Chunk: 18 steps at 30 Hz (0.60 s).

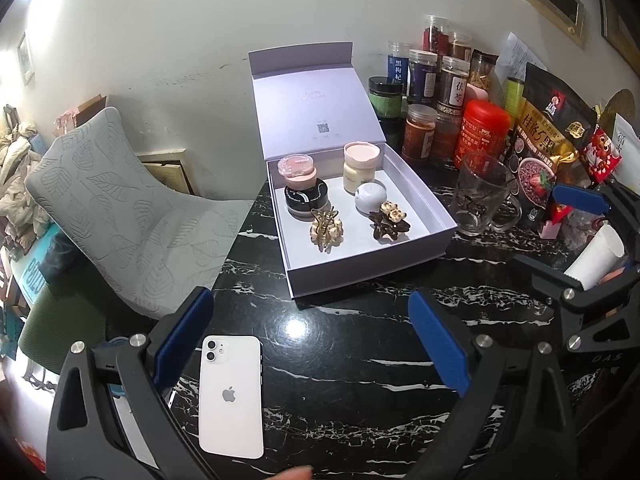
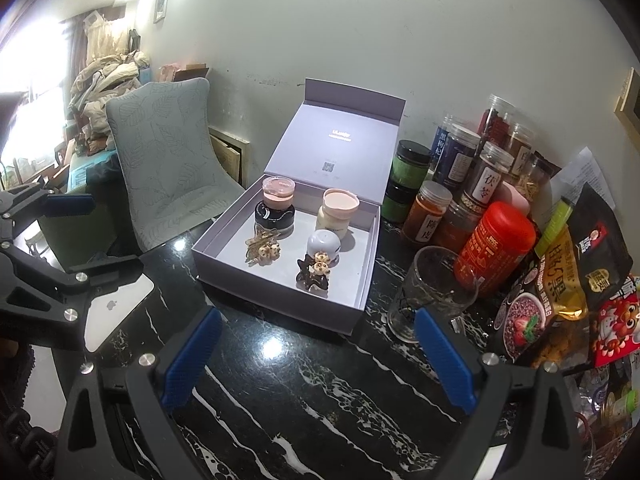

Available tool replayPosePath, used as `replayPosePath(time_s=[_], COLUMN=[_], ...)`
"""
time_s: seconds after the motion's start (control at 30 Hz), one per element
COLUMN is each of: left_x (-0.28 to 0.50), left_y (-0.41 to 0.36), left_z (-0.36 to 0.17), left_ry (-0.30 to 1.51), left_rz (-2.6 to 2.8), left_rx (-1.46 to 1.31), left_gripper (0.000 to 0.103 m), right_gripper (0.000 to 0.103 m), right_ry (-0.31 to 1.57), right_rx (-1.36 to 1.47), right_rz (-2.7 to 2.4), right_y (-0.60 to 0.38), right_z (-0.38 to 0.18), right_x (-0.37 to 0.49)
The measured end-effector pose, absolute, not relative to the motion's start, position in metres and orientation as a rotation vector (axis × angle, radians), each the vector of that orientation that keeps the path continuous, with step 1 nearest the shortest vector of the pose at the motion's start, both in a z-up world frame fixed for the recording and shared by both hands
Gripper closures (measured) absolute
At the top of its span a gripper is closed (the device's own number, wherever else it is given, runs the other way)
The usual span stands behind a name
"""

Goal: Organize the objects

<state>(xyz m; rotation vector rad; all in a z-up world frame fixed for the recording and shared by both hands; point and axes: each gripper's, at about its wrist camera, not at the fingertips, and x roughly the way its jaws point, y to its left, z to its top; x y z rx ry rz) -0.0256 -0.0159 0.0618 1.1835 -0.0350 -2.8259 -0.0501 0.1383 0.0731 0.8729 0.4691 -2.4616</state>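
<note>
Open lilac box (image 1: 420, 216) on the counter (image 1: 360, 360) holds four jars and two hair claws (image 1: 326, 232). Both grippers' jaws are wide and empty: left gripper (image 1: 310, 344), right gripper (image 2: 318, 360).

The left gripper (image 1: 312, 332) hovers above the black marble table (image 1: 360, 380) with its blue-padded jaws wide apart and empty. A white phone (image 1: 231, 396) lies face down just inside the left finger. Beyond stands the lavender box (image 1: 416, 236), lid raised, holding a pink-lidded jar (image 1: 298, 168) stacked on a black jar (image 1: 306, 198), a cream jar (image 1: 360, 168), a white dome (image 1: 371, 197), a gold hair clip (image 1: 326, 230) and a dark hair clip (image 1: 390, 222). A glass mug (image 1: 482, 194) stands right of the box. The right gripper (image 1: 576, 240) appears at the right edge.
</note>
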Motion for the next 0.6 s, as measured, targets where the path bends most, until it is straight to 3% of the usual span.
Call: replayPosePath(time_s=[0.6], left_x=[-0.0255], left_y=[-0.0146], left_z=[0.0571], left_ry=[-0.071], left_rz=[-2.81], left_rx=[1.184], left_gripper=[0.005], right_gripper=[0.005], right_ry=[0.49], right_rx=[0.896], right_rz=[-2.45], right_y=[0.1366], right_z=[0.0693], right_x=[-0.0518])
